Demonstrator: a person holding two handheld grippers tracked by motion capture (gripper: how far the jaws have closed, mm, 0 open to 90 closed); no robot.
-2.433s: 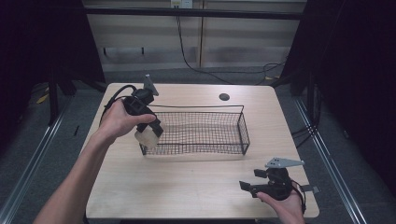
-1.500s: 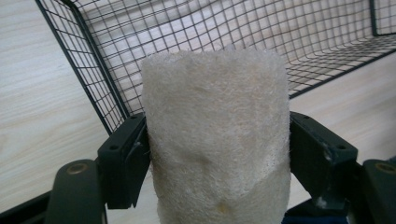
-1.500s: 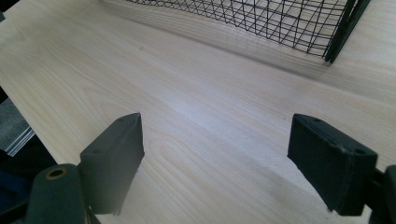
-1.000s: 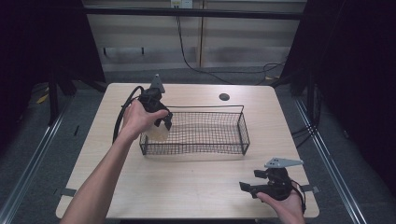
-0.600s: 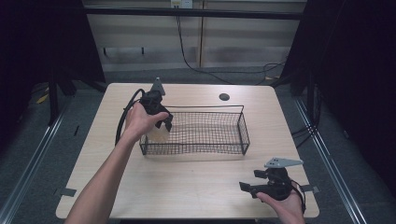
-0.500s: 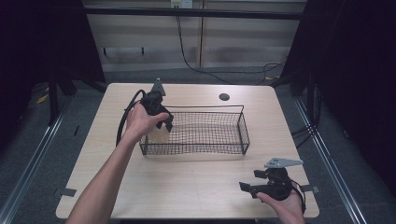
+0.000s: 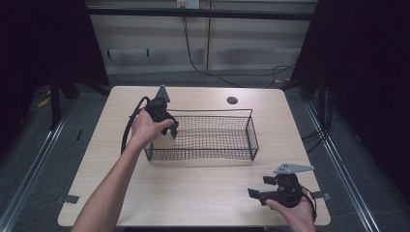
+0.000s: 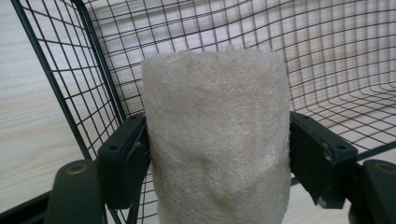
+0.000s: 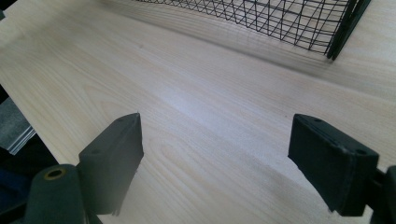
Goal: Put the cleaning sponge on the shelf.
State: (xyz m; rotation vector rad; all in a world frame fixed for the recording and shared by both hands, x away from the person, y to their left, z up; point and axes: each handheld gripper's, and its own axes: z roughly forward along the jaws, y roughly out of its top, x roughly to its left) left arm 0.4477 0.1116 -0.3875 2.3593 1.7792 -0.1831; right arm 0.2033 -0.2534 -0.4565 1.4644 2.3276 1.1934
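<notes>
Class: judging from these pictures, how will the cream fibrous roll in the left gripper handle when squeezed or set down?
The fibrous roll looks soft and probably light; the left gripper seems to pinch its sides in. Its fuzzy surface likely resists slipping. Set upright in the wire basket, it might tip.

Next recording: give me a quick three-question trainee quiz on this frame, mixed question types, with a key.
1. True or false: the left gripper is shut on the loofah sponge.
2. Where is the sponge? A) over the wire basket's left end B) on the bare table by the right gripper C) on the floor
3. Fill in: the right gripper's jaws are ____.

Key: 1 true; 2 A; 3 open, with bare table between them.
</notes>
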